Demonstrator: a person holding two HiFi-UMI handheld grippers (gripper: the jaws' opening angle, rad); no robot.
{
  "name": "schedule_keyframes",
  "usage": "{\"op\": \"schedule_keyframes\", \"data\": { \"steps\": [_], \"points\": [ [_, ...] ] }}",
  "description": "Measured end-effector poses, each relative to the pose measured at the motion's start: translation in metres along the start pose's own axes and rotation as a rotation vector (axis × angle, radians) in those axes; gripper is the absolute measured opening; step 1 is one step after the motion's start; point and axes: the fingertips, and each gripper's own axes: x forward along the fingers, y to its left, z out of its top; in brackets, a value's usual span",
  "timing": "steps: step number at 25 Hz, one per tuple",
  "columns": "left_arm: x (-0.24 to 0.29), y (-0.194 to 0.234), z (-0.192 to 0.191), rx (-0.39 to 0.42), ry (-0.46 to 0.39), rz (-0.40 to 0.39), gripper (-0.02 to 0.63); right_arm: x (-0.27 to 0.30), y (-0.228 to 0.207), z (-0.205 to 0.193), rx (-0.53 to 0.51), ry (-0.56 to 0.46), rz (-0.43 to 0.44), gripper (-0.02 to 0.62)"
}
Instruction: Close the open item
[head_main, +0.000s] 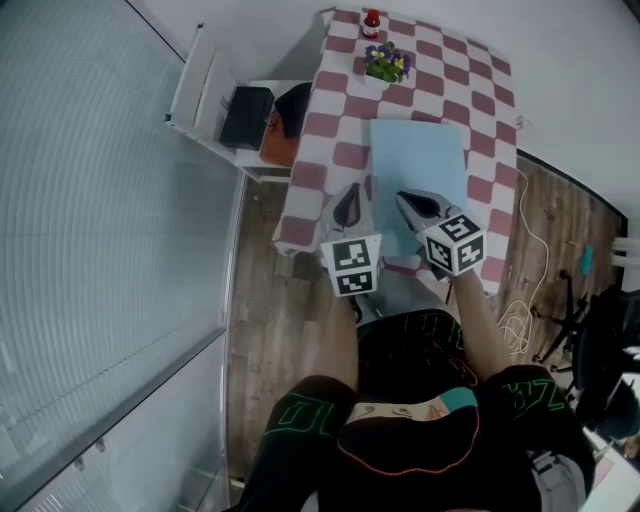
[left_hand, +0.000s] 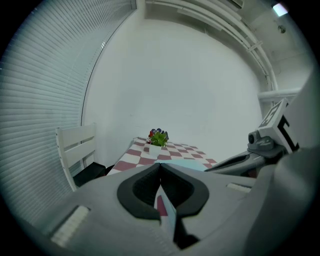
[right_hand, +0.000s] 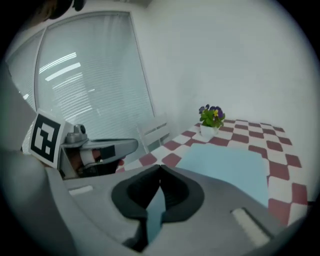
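A flat light blue rectangular item lies closed and level on the red-and-white checked tablecloth; it also shows in the right gripper view. My left gripper hovers over the table's near left edge, just left of the blue item. Its jaws meet with nothing between them. My right gripper hangs over the near end of the blue item. It is also shut and empty. Neither gripper touches the item.
A potted plant with purple and yellow flowers and a small red bottle stand at the table's far end. A white chair with a black bag stands left of the table. A white cable lies on the wooden floor at right.
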Motion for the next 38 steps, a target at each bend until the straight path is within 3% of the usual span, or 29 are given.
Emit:
{"op": "schedule_keyframes", "data": {
  "steps": [3, 8, 16, 21, 23, 26, 30, 38],
  "points": [
    [0.009, -0.009, 0.019, -0.016, -0.029, -0.009, 0.009, -0.013, -0.023, 0.029, 0.032, -0.106, -0.026, 0.003],
    [0.037, -0.032, 0.073, 0.109, -0.093, -0.022, 0.009, -0.034, -0.070, 0.085, -0.006, -0.228, -0.097, 0.003],
    [0.085, -0.083, 0.149, 0.169, -0.194, -0.064, 0.009, -0.104, -0.156, 0.162, -0.010, -0.446, -0.261, 0.003],
    [0.103, -0.111, 0.199, 0.217, -0.252, 0.027, 0.009, -0.167, -0.189, 0.192, -0.064, -0.557, -0.345, 0.003],
    [0.106, -0.128, 0.217, 0.228, -0.286, 0.003, 0.009, -0.187, -0.203, 0.200, -0.061, -0.598, -0.380, 0.003],
    [0.109, -0.155, 0.223, 0.253, -0.308, -0.073, 0.009, -0.208, -0.218, 0.201, -0.046, -0.628, -0.443, 0.003],
    [0.108, -0.171, 0.220, 0.260, -0.316, -0.118, 0.009, -0.213, -0.216, 0.202, -0.095, -0.620, -0.501, 0.003],
    [0.106, -0.174, 0.213, 0.250, -0.312, -0.148, 0.009, -0.204, -0.206, 0.199, -0.145, -0.597, -0.506, 0.003]
  ]
}}
